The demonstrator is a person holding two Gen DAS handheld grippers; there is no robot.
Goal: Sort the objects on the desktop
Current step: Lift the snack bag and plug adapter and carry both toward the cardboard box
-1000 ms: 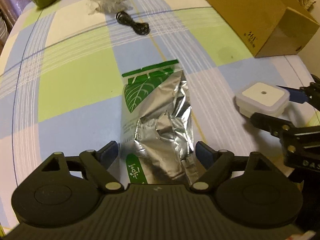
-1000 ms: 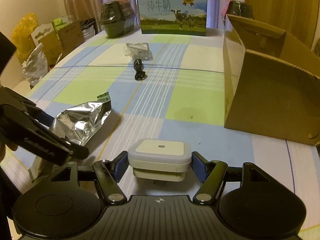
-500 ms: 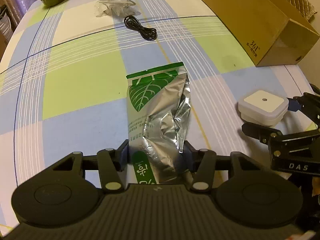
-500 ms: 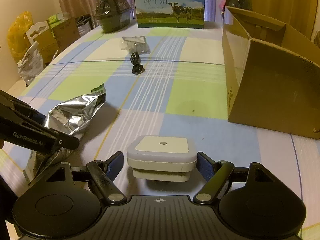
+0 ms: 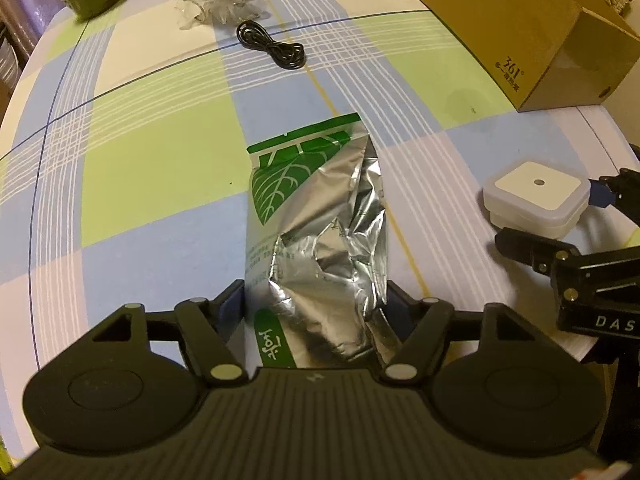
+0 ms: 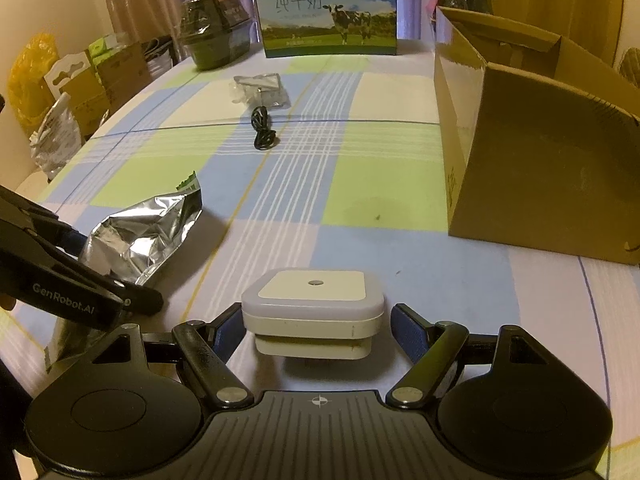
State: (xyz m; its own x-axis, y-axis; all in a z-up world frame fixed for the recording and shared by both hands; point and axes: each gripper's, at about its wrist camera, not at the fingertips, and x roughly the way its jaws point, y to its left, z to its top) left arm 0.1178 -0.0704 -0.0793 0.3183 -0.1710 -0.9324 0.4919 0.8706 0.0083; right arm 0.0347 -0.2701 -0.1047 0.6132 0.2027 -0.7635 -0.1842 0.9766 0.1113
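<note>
Shiny silver foil makes up most of the bag [image 5: 316, 236], which has a green leaf printed at its far end. It lies flat on the checked tablecloth [image 5: 160, 168] of blue, green and cream squares. The left gripper [image 5: 316, 304] has closed in on the near end of the bag, with one finger pressed against each side, so it is holding the bag.

Just to the right sits a small white square light [image 6: 312, 304] with a tiny dot in the middle of its top. The right gripper [image 6: 316, 328] is around it with its jaws wide. The blue pads [image 6: 408, 332] stand on both sides of the light, and there is a small gap on the right side. The light rests on the cloth.

Farther up the table a black cable [image 6: 262, 128] lies coiled. Just behind it is a clear plastic packet [image 6: 260, 90]. A big brown cardboard box [image 6: 540, 168] lies on its side at the right, with its open mouth facing the middle of the table. At the far end stand a milk carton box [image 6: 326, 10] with a cow on it and a dark wrapped tub [image 6: 214, 36].
</note>
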